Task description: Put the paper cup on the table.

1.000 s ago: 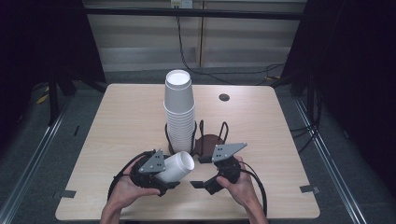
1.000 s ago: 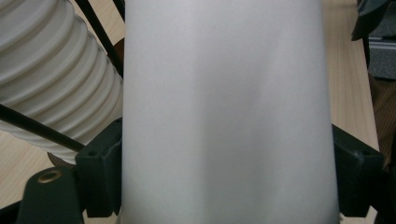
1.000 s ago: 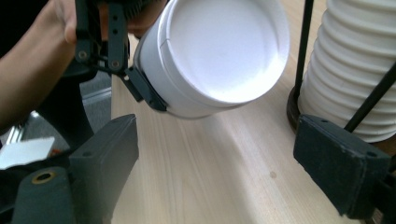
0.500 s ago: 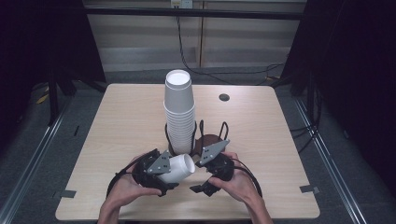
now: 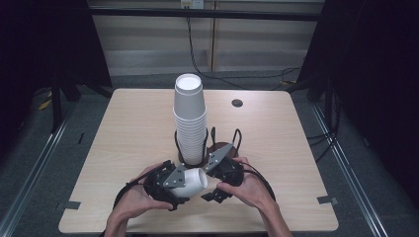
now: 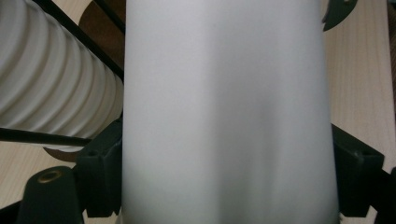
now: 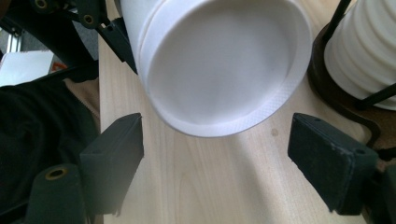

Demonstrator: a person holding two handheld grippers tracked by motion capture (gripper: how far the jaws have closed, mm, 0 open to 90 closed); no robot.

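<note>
Cups crowd the near half of the wooden table (image 5: 123, 128). A tall stack of white paper cups (image 5: 189, 118) stands upright in a black wire holder (image 5: 217, 140) on a dark round base, just behind both hands. The left gripper (image 5: 170, 185) pinches a single white cup (image 5: 193, 180) by its sides, lying tilted with its bottom end toward the right gripper (image 5: 217, 185). In the left gripper view this cup (image 6: 224, 112) blocks nearly everything ahead, with the stack (image 6: 51, 84) just beside it. In the right gripper view the jaws stand spread wide apart, either side of the cup's recessed base (image 7: 219, 60), apart from it. A small dark round mark (image 5: 237, 102) lies on the table's far right.
</note>
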